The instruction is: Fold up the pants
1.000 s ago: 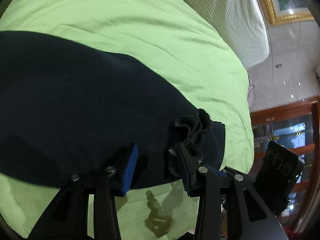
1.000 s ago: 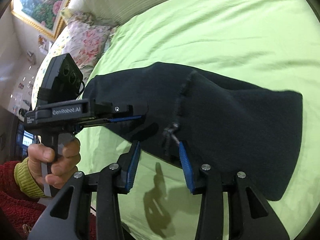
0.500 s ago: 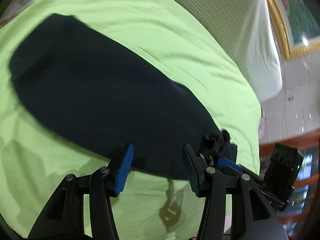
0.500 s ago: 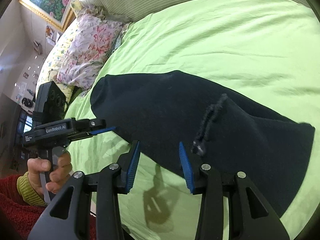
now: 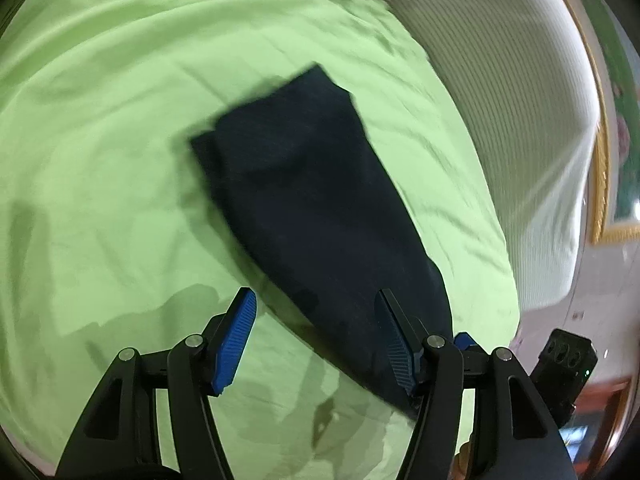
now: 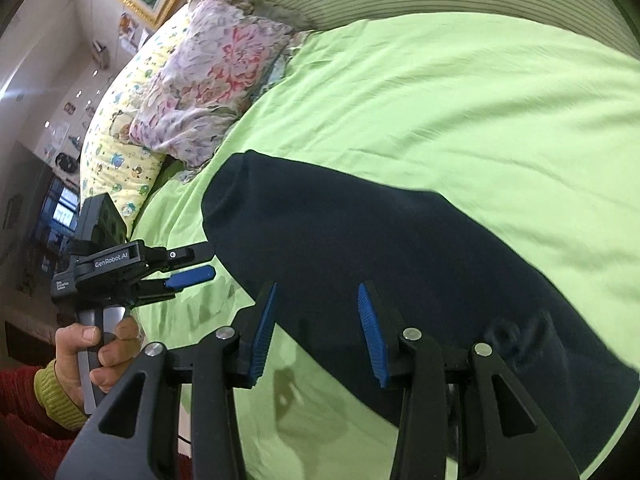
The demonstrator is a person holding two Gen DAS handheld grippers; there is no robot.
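The dark navy pants (image 5: 312,200) lie folded lengthwise in a long flat strip on the green bedsheet (image 5: 100,160). In the right wrist view the pants (image 6: 380,248) run from centre to lower right, with a drawstring bump near the right end. My left gripper (image 5: 316,336) is open and empty, hovering above the near end of the pants; it also shows in the right wrist view (image 6: 192,264), beside the pants' left end. My right gripper (image 6: 316,332) is open and empty, above the pants' near edge.
Floral pillows (image 6: 208,76) lie at the head of the bed, with a striped white cover (image 5: 500,120) beyond the sheet. A gold picture frame (image 5: 600,184) hangs on the wall. The bed's near edge runs below both grippers.
Both grippers have pulled back and up from the pants, which now lie flat farther from the cameras. The left view has swung towards the far end of the pants.
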